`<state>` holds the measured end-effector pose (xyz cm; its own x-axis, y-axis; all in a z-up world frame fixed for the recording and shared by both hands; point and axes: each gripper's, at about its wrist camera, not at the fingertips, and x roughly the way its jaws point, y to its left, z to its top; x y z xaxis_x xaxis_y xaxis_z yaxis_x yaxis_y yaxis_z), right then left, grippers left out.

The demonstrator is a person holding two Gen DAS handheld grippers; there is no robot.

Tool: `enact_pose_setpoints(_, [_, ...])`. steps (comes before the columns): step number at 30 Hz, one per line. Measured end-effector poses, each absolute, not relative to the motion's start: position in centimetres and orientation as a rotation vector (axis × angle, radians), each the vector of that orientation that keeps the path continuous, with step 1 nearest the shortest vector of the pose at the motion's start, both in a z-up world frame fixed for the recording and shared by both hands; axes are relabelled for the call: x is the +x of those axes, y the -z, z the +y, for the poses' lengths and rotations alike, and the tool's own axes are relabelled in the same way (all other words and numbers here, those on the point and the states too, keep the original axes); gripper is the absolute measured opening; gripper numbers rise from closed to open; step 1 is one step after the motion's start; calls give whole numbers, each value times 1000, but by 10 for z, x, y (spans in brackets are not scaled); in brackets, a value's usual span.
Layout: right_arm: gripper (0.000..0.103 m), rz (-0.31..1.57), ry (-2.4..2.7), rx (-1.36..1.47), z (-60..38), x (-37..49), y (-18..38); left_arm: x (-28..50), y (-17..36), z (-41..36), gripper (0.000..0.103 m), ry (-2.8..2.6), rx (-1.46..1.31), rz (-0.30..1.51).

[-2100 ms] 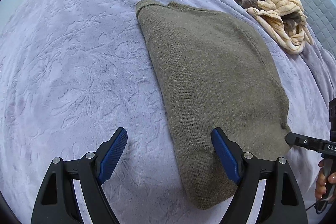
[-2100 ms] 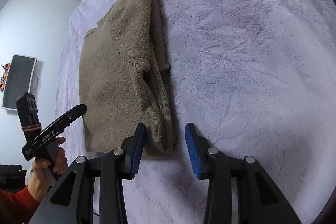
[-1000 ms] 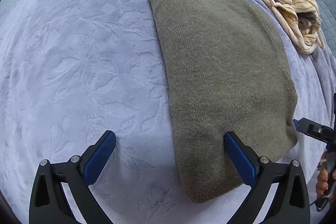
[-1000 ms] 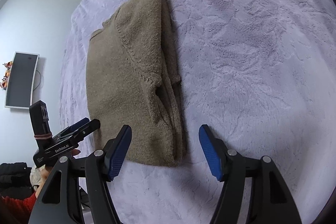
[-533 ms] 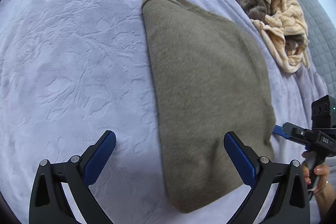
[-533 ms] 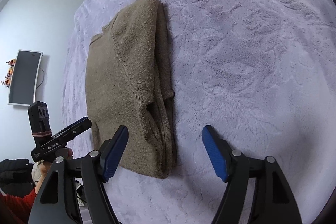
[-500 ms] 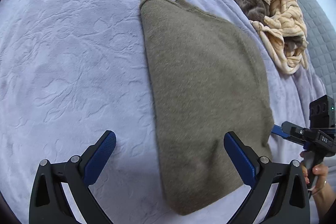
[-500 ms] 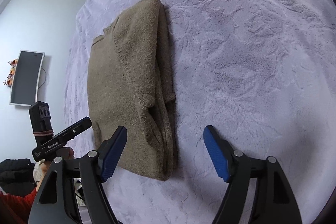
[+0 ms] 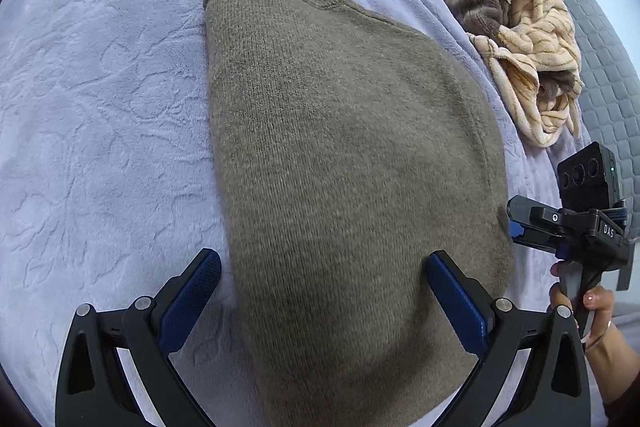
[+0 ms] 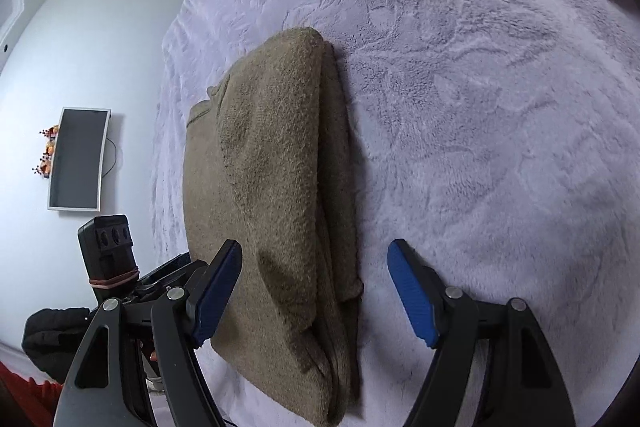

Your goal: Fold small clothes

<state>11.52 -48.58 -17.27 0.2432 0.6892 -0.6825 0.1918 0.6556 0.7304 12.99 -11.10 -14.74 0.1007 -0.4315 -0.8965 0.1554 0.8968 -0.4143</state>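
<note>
Two pairs of tongs spread wide over one folded sweater

Both the left tongs (image 9: 322, 293) and the right tongs (image 10: 314, 283) stand wide apart, gripping nothing, each straddling the near end of the olive-brown sweater (image 9: 344, 163), which lies folded flat on the lilac bed cover (image 9: 100, 99). Beyond it, near the cover's far edge, sits a heap of striped cream clothes (image 9: 516, 7); a monitor (image 10: 78, 159) hangs on the wall.

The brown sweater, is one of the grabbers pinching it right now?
No. Both the left gripper and the right gripper have their fingers spread wide over the sweater, gripping nothing.
</note>
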Motion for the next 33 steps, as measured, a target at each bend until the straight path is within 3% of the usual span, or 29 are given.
enact_pose_setpoints(19, [76,1324,-610,864,-458,152,204,147,172,-117,101,522,-351,1401])
enact_pose_setpoints(20, [63,1329,-593,867,-459,152,205,145,170,-116,95,523,-348,1389])
enact_pose_setpoints(23, [46,1317,-588,936,-463,151,205,142,162,-113,81,543,-361,1358])
enact_pose_setpoints(27, [41,1277,-607,994,-462,149,193,139,153,-96,58,569,-441,1328])
enact_pose_setpoints(33, [41,1233,-637,1045,-452,140,169,128,125,-78,53,615,-470,1262])
